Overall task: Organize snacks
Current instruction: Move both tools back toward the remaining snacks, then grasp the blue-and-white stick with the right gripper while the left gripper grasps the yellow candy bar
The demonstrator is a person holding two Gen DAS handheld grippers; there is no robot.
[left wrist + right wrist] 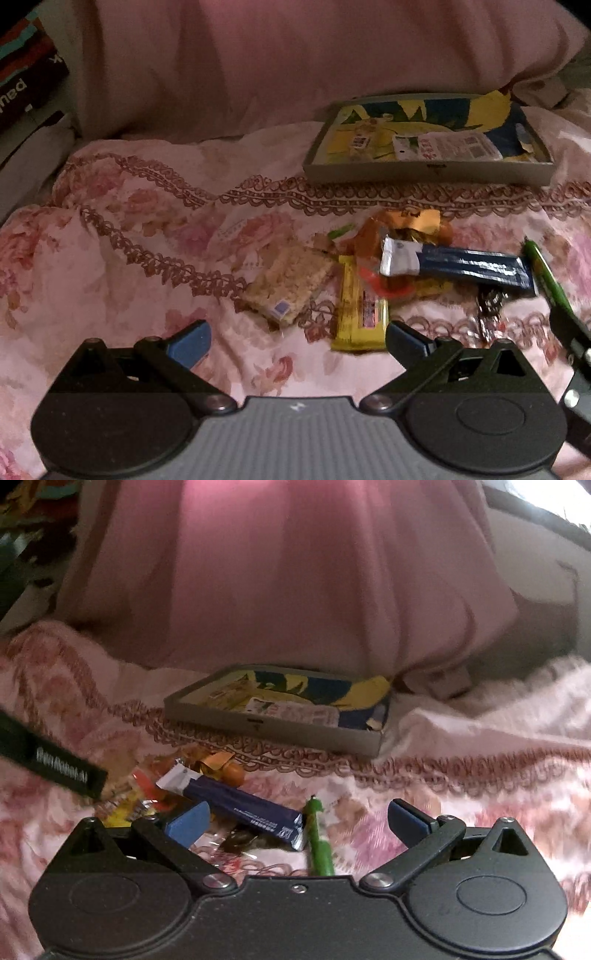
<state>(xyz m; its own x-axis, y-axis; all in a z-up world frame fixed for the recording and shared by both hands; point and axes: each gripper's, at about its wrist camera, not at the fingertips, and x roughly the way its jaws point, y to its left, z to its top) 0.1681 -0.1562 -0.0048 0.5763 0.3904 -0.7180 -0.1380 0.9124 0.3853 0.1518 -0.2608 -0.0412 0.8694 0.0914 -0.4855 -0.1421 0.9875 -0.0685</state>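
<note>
A floral pink bedspread point(122, 229) covers the bed. Toward its far side lies a shallow grey tray point(428, 171) that holds a blue-and-yellow packet point(443, 122). Nearer, the snacks lie heaped: a dark blue bar point(243, 806), a yellow bar point(360, 314), a rice crisp square point(291, 280) and a green stick point(319, 843). The left claw point(297, 341) hovers with its fingers wide apart just short of the yellow bar. The right claw point(297, 821), equally spread and empty, has the blue bar and green stick between its fingers.
</note>
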